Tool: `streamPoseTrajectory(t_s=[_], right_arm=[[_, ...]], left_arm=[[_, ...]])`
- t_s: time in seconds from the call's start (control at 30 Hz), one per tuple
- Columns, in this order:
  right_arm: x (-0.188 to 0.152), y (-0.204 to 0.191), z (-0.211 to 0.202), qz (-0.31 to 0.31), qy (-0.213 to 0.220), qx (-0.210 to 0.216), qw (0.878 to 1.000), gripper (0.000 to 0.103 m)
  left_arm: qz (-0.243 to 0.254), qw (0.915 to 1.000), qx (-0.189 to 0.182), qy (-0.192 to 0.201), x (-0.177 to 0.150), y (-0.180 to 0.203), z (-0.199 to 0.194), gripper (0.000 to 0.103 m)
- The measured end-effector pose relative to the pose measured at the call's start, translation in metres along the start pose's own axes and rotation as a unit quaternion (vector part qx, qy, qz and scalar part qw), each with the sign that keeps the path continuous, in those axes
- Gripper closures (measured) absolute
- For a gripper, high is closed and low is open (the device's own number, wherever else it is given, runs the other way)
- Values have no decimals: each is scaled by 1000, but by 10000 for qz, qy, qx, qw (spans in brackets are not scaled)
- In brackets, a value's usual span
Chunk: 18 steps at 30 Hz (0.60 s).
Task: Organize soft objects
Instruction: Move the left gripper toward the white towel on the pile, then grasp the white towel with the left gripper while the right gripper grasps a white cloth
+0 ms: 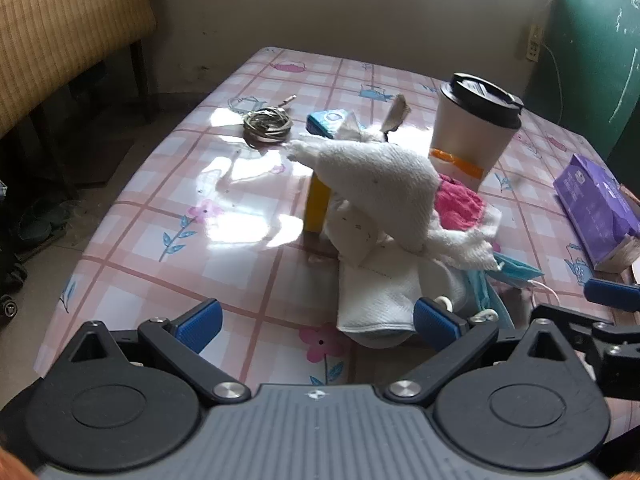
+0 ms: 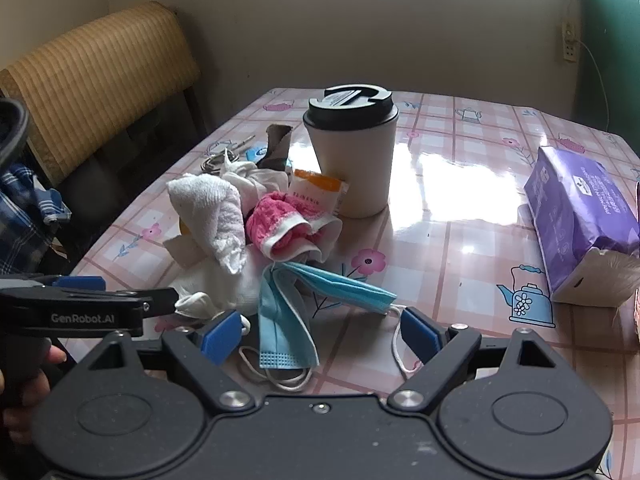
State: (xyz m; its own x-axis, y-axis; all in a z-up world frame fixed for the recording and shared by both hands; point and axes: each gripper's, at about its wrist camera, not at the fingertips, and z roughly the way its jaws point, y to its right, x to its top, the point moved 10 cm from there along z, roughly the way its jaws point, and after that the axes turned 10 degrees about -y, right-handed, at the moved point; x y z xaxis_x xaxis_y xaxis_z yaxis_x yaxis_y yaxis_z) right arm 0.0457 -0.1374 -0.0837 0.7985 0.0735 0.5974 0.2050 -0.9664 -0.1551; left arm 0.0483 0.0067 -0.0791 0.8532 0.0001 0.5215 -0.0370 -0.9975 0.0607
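Right wrist view shows the right gripper (image 2: 320,334) with fingers wide, empty, straddling the mask (image 2: 286,320) on the worktop (image 2: 460,216), likely to grab it; left gripper (image 1: 316,320) likewise wide, empty, facing the towel (image 1: 376,184) heap.

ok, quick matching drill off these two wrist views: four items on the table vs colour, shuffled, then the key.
Items:
1. face mask
2. tissue pack
3. cup lid
4. crumpled cloth next to the cup

Colours:
A. black
B. pink
C. light blue
D. purple

Pairs: 1-C, 2-D, 3-A, 4-B
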Motion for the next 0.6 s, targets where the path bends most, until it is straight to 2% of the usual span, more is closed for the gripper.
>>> streamPoseTrajectory(t_s=[0.2, 0.43, 0.5, 0.6], right_arm=[[1, -4, 0, -92, 47, 80, 9999, 2], [3, -4, 1, -93, 57, 102, 9999, 2], [4, -4, 2, -94, 65, 125, 9999, 2], [4, -5, 1, -117, 72, 141, 9998, 2]], left_arm=[[-143, 9998, -147, 53, 11, -1, -2, 0], [-196, 9984, -318, 417, 52, 11, -13, 0], [-198, 9985, -301, 403, 64, 16, -6, 0], [-271, 9993, -184, 174, 69, 21, 14, 0]])
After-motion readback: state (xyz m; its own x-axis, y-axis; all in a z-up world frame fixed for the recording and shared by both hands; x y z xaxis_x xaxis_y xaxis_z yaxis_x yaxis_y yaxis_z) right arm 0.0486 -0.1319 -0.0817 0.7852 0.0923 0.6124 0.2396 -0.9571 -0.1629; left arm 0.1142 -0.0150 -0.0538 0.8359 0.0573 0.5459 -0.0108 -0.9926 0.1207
